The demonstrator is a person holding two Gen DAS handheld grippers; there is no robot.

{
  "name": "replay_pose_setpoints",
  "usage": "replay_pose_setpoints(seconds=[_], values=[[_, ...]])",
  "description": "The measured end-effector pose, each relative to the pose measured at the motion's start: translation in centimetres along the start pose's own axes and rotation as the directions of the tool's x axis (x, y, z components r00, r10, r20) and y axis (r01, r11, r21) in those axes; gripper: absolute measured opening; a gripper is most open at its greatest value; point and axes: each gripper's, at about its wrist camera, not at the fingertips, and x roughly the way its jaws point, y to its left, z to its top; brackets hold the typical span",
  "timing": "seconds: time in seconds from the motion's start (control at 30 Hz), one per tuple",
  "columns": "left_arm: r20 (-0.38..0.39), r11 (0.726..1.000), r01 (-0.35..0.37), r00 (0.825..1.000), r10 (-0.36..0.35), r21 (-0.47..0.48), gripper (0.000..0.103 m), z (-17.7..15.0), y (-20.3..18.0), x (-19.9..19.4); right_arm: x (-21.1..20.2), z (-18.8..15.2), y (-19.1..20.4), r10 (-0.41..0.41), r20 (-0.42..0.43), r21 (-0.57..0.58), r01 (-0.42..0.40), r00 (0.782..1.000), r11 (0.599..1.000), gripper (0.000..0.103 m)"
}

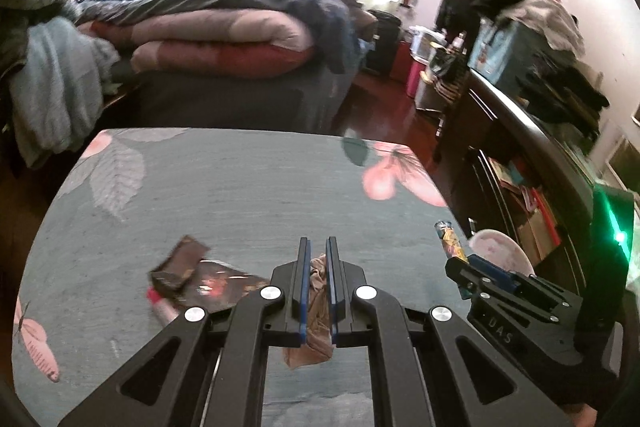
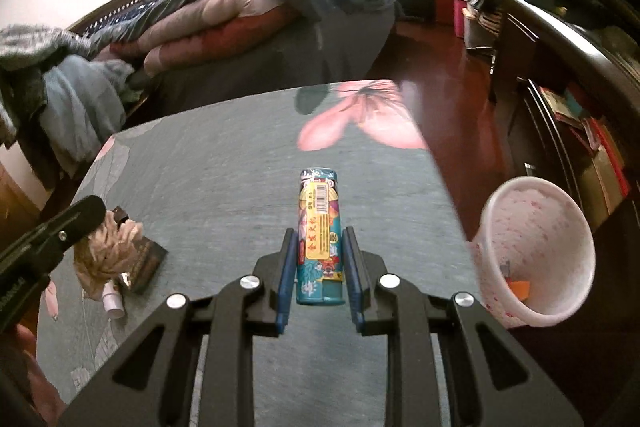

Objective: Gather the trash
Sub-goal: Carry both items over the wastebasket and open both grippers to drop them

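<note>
**Both grippers loaded over the floral table**

Left wrist view: we see the left gripper (image 1: 318, 247) with its blue pads nearly together, pinching a crumpled tan tissue (image 1: 312, 327) that bunches between them and hangs below. Under it is the grey-green floral tablecloth (image 1: 240, 187). Left of the fingers lie a dark brown wrapper (image 1: 180, 265), a glossy dark packet (image 1: 224, 285) and a small pink tube (image 1: 162, 307), all flat on the cloth. At the right edge the right gripper (image 1: 472, 263) shows, a colourful tube (image 1: 450, 239) sticking out of it, a pale pink bin (image 1: 504, 251) behind.

Right wrist view: we see the right gripper (image 2: 318, 239) narrowly set, pads clamped on the sides of the colourful tube (image 2: 320, 235), teal with a yellow label and barcode, pointing away from the camera above the table. The pink-speckled bin (image 2: 536, 251) sits just off the table's right edge, mouth tilted toward us, some scraps inside. At left, the left gripper (image 2: 86, 217) holds the tan tissue (image 2: 106, 251) above the wrapper (image 2: 146, 261) and pink tube (image 2: 112, 301).
</note>
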Motion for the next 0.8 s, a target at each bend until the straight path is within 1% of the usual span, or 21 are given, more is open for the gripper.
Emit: replay_pose_setpoints(seconds=[0.4,0.6,0.8], values=[[-0.011,0.989,0.055,0.998,-0.054,0.136,0.008,0.2,-7.7,0.9,-3.1,-1.2,-6.8,-0.032,0.054,0.113,0.026,0.998,0.993,0.024],[-0.017,0.976,0.104,0.995,-0.103,0.191,0.008,0.5,-11.5,1.8,-4.4,-1.6,-11.2,-0.075,0.080,0.182,0.060,0.994,0.981,0.024],[-0.037,0.955,0.166,0.986,-0.162,0.247,0.008,0.6,-15.8,3.1,-5.3,-2.1,-15.6,-0.125,0.093,0.252,0.098,0.988,0.963,0.024]])
